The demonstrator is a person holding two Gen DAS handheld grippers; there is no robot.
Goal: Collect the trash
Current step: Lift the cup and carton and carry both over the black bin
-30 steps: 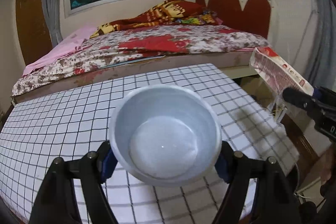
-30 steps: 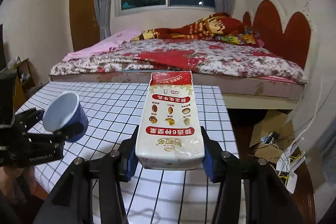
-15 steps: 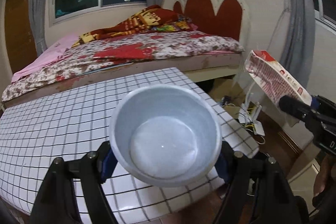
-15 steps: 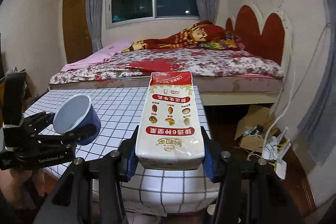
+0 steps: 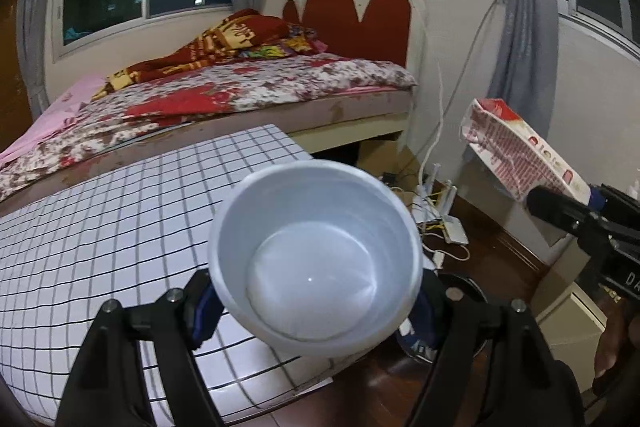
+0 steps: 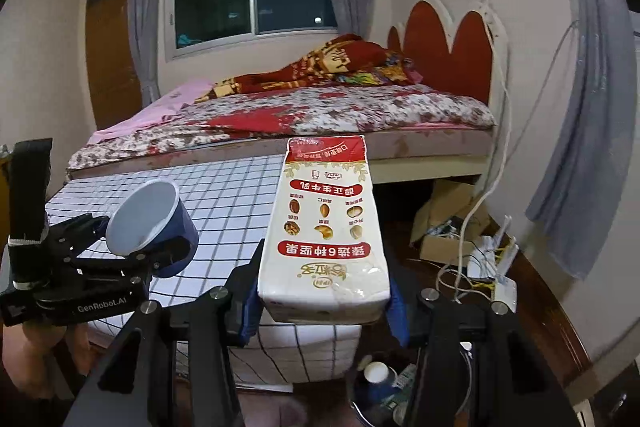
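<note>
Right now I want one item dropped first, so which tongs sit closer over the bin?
Likely right. The right tongs hold the carton almost above the bin; the left tongs with the cup hang beside it.

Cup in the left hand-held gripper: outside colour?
Dark blue outside, white inside. The cup shows this best in the right wrist view.

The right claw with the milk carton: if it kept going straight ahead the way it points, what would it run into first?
Probably the bed. The right claw holds the carton pointing past the corner of the table toward the bed's side. Depth is hard to judge through this lens, so the carton might clip the table's edge first.
</note>
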